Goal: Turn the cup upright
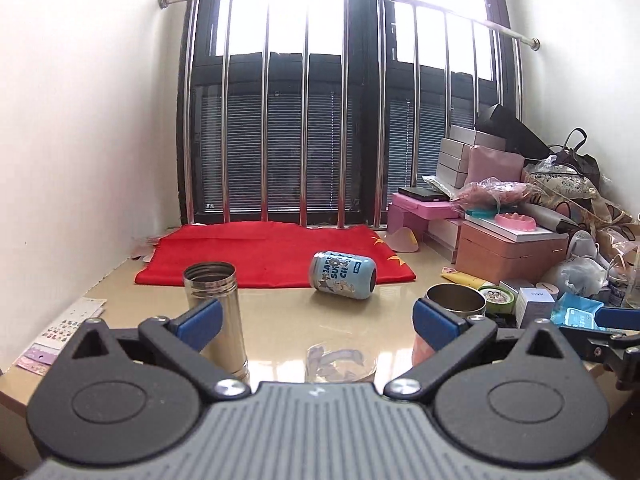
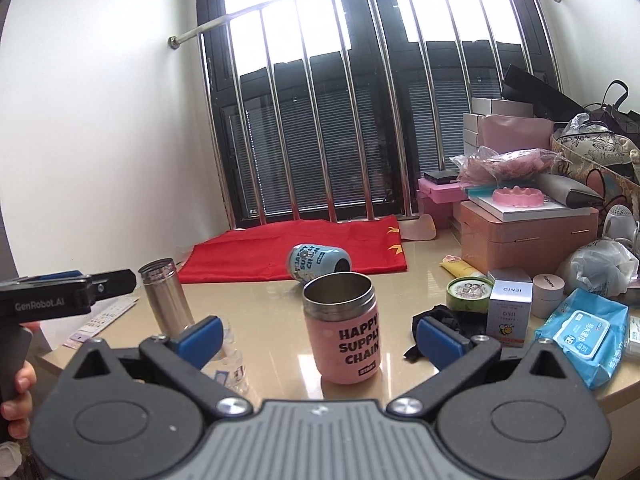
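A light blue cup point(image 1: 343, 275) with cartoon print lies on its side at the front edge of a red cloth point(image 1: 264, 254), its dark mouth turned right. It also shows in the right wrist view point(image 2: 318, 262). My left gripper point(image 1: 316, 322) is open and empty, well short of the cup. My right gripper point(image 2: 318, 338) is open and empty, with an upright pink cup point(image 2: 343, 330) just ahead between its fingers, untouched. The left gripper's body point(image 2: 60, 296) shows at the left edge of the right wrist view.
An upright steel flask point(image 1: 216, 312) stands front left. The pink cup's rim point(image 1: 456, 298) shows by my left gripper's right finger. Boxes, bags, jars and a wipes pack point(image 2: 584, 332) crowd the right side. Sticker sheets point(image 1: 60, 328) lie at the table's left edge. Window bars point(image 1: 304, 120) stand behind.
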`<state>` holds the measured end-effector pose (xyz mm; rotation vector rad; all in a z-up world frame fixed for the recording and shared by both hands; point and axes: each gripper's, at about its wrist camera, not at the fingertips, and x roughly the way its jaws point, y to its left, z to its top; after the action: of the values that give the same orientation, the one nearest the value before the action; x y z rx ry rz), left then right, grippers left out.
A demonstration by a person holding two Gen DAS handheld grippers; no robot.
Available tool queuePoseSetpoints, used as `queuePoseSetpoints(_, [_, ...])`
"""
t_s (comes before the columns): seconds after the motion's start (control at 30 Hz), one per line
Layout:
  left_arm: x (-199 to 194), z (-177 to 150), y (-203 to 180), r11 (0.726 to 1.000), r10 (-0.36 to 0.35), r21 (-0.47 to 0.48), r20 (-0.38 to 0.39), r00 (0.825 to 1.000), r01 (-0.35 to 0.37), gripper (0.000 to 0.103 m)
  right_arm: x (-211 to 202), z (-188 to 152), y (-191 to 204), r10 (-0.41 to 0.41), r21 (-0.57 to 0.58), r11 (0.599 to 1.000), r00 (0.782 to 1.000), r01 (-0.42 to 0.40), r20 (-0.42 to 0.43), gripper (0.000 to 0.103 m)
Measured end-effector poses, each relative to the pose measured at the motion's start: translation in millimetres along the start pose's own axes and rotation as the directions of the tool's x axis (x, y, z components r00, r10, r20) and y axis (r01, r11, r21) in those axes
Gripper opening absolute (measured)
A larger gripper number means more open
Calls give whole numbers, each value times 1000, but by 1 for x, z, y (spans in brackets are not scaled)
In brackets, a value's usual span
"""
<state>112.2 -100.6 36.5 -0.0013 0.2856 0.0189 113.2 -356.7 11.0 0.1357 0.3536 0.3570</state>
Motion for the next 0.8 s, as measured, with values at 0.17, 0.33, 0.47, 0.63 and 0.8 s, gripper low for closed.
queuePoseSetpoints(0.17, [-46,-20,41,1000,27,3,10,1000,-27,103,-26,-21,53,-26,-35,999,999,27,28,103])
queuePoseSetpoints(0.33, [-78,-44,74,997,75,-33,21,997,-74,103,-29,-37,93,-34,-75,997,999,34,5,103])
queuePoseSetpoints(0.47, [-79,-48,90,992,105,-64,12,994,-104,103,-26,-44,107,-27,-73,997,1000,28,13,103])
queuePoseSetpoints(0.63, [-81,-51,87,994,94,-61,12,995,-94,103,-28,-45,111,-25,-90,996,1000,26,16,103])
queuePoseSetpoints(0.8, [-80,-53,76,997,72,-37,12,997,-72,103,-29,-45,107,-26,-86,996,999,27,20,103])
